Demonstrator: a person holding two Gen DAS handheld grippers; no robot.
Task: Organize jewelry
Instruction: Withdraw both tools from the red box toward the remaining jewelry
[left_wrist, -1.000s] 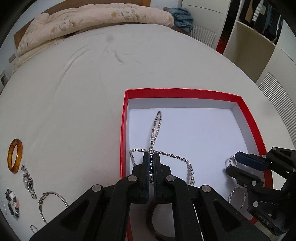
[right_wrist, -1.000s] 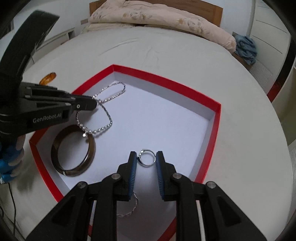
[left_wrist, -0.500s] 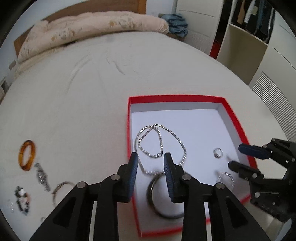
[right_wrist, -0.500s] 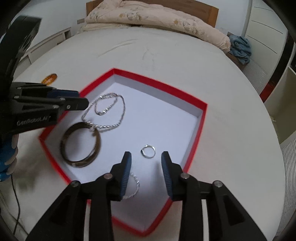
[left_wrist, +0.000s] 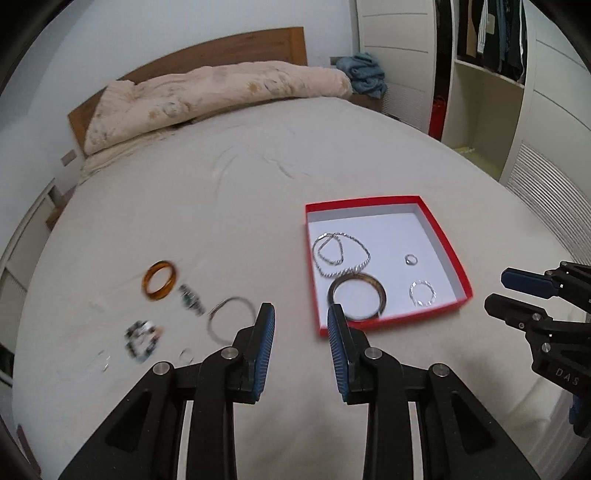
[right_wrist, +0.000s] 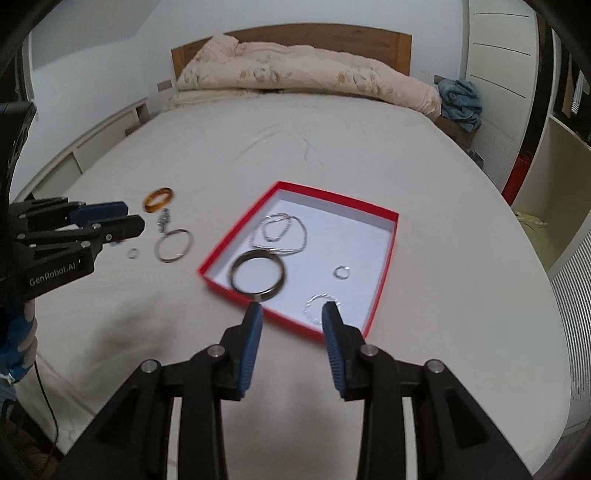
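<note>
Your left gripper (left_wrist: 301, 319) and right gripper (right_wrist: 291, 317) both hang spread and empty just short of the red box (left_wrist: 441, 236), where the silver chain (left_wrist: 340, 254) lies inside.

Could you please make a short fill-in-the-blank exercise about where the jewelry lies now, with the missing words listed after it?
1. The dark bangle lies inside the ____ box.
2. The amber bangle lies on the bed, ____ the box.
3. Both the left hand-held gripper and the right hand-held gripper hold ____.
4. The silver chain lies inside the box, next to the ____ bangle.

Missing words: red; outside; nothing; dark
</note>
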